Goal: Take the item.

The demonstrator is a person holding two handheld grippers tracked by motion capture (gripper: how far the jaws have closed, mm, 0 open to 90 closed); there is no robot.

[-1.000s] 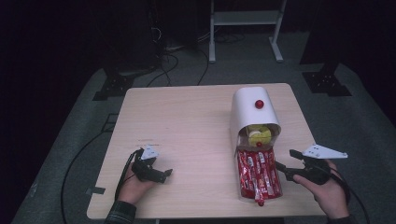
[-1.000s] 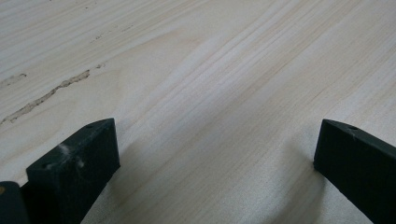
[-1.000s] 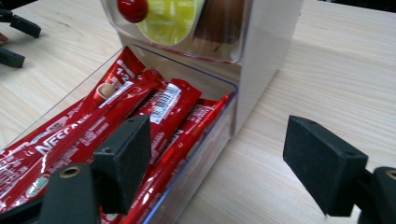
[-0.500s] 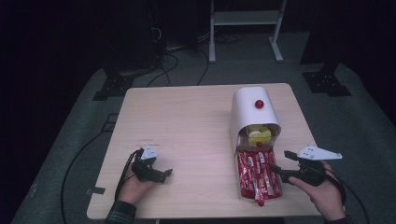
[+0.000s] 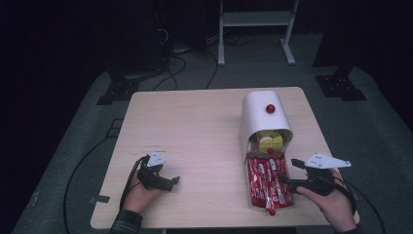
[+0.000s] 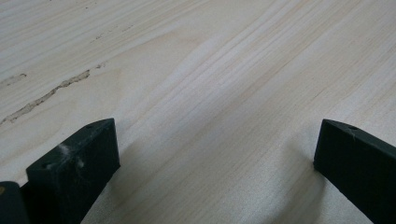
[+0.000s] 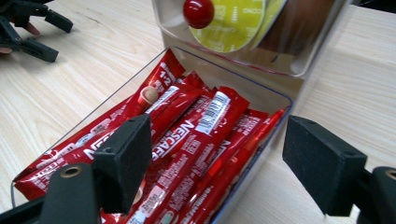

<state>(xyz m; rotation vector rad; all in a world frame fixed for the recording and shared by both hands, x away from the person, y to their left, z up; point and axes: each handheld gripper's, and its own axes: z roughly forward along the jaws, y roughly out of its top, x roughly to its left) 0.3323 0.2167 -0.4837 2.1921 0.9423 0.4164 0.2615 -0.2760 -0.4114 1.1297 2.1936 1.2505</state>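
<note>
Clear plastic drawer tray [image 5: 253, 204] pulled out toward the near table edge, right half of the light wooden table [image 5: 195, 126]. Tray packed with red foil instant-coffee stick packets [image 5: 267, 183], long and narrow, glossy, white lettering, barcode patch on one; laid lengthwise and overlapping, roughly parallel. In the right gripper view the packets [image 7: 187, 140] fill the tray from wall to wall, and the clear wall [image 7: 261, 154] on the right jaw side is thin and see-through.

Behind the tray sits a white rounded dispenser box [image 5: 260, 117] with a small red round knob [image 5: 270, 108] on top; its front opening shows yellow round coffee capsules [image 5: 269, 140]. A second red knob [image 7: 198, 11] hangs on the clear front flap, right above the tray's far end.

Right gripper [image 5: 288, 171], black two-jaw, held in the person's right hand [image 5: 333, 202] just right of the tray, tips at the tray's right wall. Jaws spread wide; one jaw hangs over the packets, the other outside the wall, pads not pressing on anything.

Left gripper [image 5: 173, 182] rests low on bare wood at the table's near left, well apart from the tray. Jaws spread, nothing between them but wood grain.
</note>
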